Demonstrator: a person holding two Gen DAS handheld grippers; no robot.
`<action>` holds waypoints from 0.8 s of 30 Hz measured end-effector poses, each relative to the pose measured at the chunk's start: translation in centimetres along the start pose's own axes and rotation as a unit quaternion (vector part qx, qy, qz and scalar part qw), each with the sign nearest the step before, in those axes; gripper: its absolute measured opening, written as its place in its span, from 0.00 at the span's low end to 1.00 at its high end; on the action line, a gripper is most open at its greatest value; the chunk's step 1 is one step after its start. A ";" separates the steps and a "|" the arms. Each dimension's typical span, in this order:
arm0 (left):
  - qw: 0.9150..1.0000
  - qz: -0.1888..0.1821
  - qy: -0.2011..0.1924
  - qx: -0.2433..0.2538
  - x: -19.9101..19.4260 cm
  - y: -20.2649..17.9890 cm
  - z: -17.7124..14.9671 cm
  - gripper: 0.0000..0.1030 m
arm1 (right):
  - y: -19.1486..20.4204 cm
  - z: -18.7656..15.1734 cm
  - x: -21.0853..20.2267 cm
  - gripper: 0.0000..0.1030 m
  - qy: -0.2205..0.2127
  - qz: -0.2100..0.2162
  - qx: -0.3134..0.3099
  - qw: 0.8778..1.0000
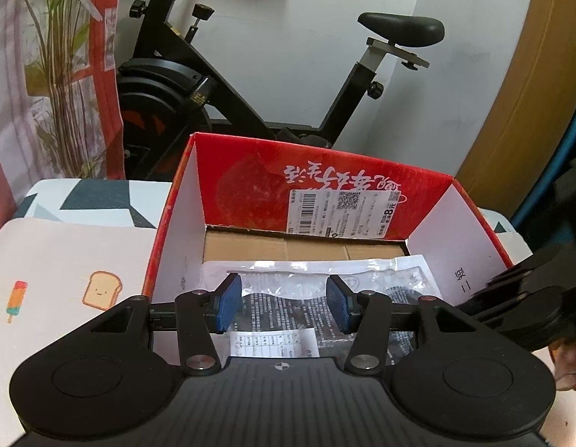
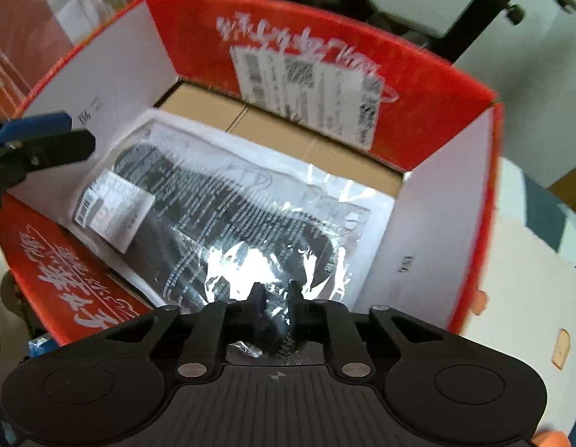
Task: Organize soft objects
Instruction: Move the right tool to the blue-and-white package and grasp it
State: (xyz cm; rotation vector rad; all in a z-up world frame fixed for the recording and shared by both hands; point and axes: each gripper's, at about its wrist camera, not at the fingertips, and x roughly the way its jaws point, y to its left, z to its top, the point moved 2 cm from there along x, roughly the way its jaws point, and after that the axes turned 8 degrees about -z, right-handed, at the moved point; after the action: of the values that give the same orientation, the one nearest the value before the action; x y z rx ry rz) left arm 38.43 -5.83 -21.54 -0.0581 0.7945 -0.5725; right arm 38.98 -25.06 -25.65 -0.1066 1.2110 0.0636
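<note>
Right wrist alone shows right gripper [image 2: 274, 292] pinching plastic bag [image 2: 250, 201].

I've got the right gripper [image 2: 274, 290] down inside the red box [image 2: 452, 89], jaws pinched on the crinkled edge of the plastic bag [image 2: 250, 205] with something dark inside; left gripper [image 2: 34, 138] hovers by the box's left wall.

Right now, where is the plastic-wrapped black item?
The plastic-wrapped black item lies inside the red box, on its cardboard floor, with the right hand-held gripper pinching its near end.
</note>
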 end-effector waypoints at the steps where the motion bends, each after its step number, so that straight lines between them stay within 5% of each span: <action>1: 1.000 0.002 0.001 0.003 -0.1 -0.1 0.0 0.51 | -0.2 -0.2 -0.7 0.15 -0.008 -0.002 0.005 1.000; 6: 1.000 0.013 -0.001 0.017 -1.1 -0.8 0.0 0.51 | -0.8 -1.1 -3.5 0.25 -0.041 0.004 0.033 0.999; 8: 0.999 0.020 -0.006 0.025 -1.6 -1.1 -0.1 0.52 | -0.9 -1.4 -4.6 0.44 -0.059 0.001 0.043 0.997; 12: 0.999 0.028 -0.010 0.038 -3.2 -1.8 -0.4 0.53 | -1.4 -2.6 -6.9 0.65 -0.110 0.002 0.065 0.992; 16: 0.998 0.027 -0.017 0.049 -4.9 -2.3 -0.9 0.72 | -2.2 -4.4 -9.0 0.95 -0.165 0.003 0.092 0.982; 20: 0.998 0.018 -0.028 0.054 -6.6 -2.8 -2.1 0.89 | -2.5 -6.8 -10.4 1.00 -0.210 0.008 0.113 0.971; 24: 0.998 0.009 -0.036 0.052 -8.4 -3.3 -4.0 0.92 | -2.6 -9.9 -10.9 1.00 -0.252 0.034 0.142 0.957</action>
State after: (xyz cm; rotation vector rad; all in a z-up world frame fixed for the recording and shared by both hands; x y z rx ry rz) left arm 29.48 -3.75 -18.00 0.0238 0.6936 -0.5914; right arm 26.21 -28.69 -18.81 0.1946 0.7030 -0.0238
